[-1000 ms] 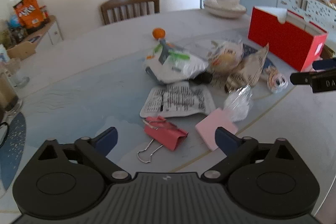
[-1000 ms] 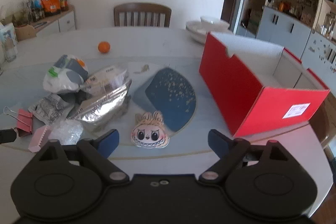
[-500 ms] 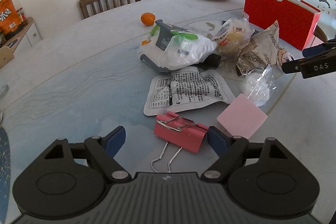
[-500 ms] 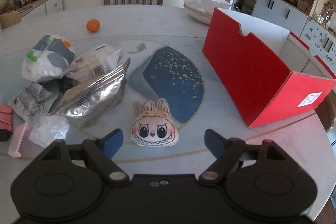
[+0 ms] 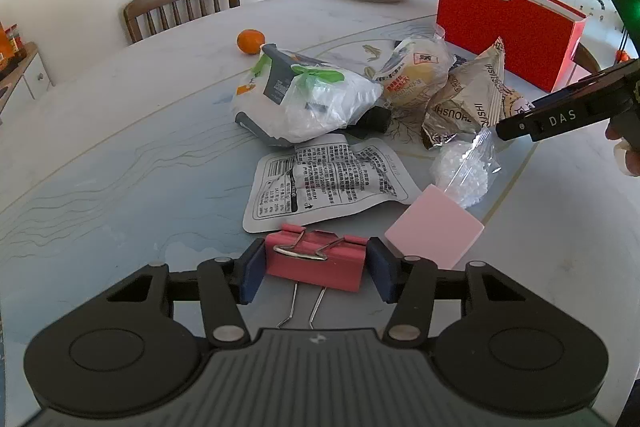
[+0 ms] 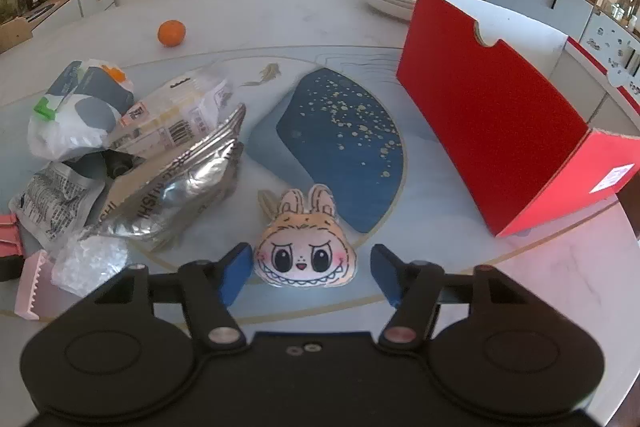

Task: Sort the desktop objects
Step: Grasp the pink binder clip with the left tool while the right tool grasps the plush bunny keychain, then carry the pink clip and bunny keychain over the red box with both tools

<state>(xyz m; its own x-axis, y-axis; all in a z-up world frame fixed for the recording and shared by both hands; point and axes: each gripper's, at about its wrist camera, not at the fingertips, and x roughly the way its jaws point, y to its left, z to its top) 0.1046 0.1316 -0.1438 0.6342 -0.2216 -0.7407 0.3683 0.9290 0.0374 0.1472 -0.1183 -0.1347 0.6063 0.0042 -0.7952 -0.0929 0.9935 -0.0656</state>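
Your left gripper is closing, pads touching the pink binder clip; squeeze its body squarely. Your right gripper is closing around the plush face, right pad not yet touching; centre it first

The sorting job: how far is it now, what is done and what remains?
Nothing looks sorted yet. In hand: the left gripper is closing around the pink binder clip, the right gripper around the plush toy; both lie on the table. Snack bags and the pink notepad remain.

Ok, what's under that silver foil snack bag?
Mostly hidden. The silver foil snack bag overlaps the clear bag of white pellets and leans against the bread packet; beneath it stays covered.
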